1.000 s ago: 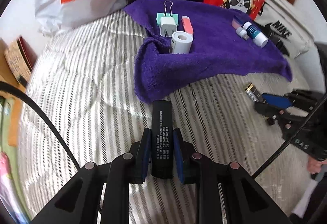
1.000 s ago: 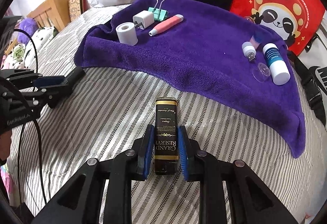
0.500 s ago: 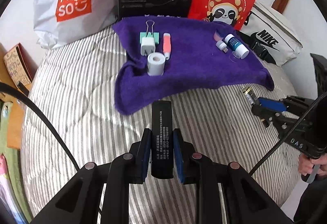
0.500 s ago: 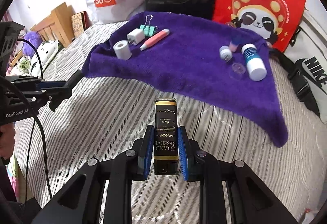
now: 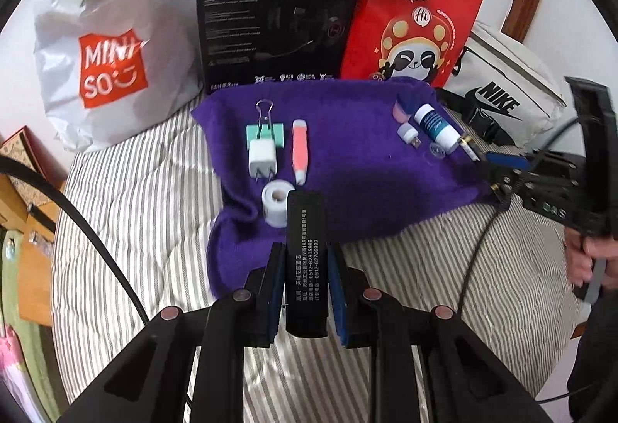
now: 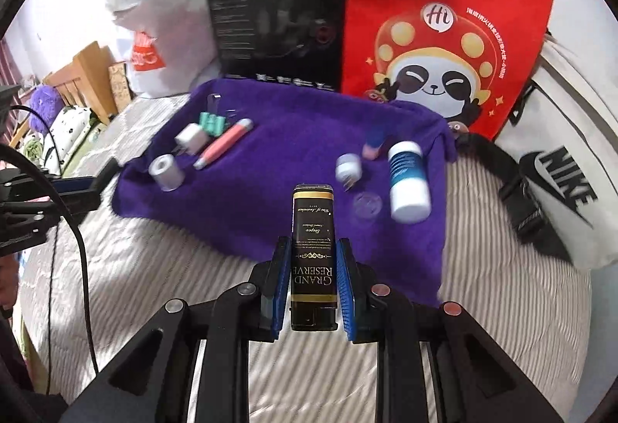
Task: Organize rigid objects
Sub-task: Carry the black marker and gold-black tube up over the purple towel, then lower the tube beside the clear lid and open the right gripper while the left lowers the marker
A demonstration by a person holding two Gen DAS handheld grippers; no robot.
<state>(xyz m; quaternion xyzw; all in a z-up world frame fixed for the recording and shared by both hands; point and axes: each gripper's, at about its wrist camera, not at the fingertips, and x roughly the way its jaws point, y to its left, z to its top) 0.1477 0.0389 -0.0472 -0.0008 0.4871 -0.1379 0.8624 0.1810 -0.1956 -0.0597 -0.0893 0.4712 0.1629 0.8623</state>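
My left gripper (image 5: 305, 272) is shut on a black lighter with white print (image 5: 306, 245), held above the near edge of the purple towel (image 5: 347, 168). My right gripper (image 6: 313, 268) is shut on a black and gold lighter (image 6: 313, 237) marked Grand Reserve, over the towel's near edge (image 6: 278, 168). On the towel lie a tape roll (image 5: 276, 201), a white charger (image 5: 262, 157), a green binder clip (image 5: 265, 131), a pink pen (image 5: 299, 151), a blue and white bottle (image 5: 435, 127) and a small USB stick (image 5: 409, 134). The right gripper also shows in the left wrist view (image 5: 498, 162).
A white Miniso bag (image 5: 112, 71), a black box (image 5: 278, 14), a red panda bag (image 5: 413, 25) and a white Nike bag (image 5: 502, 98) stand behind the towel. The striped bedding (image 5: 135, 230) surrounds it. A wooden headboard (image 6: 85, 75) is at the left.
Both grippers have risen and moved forward toward the towel, each still holding its lighter. The towel's items now sit closer under both views.
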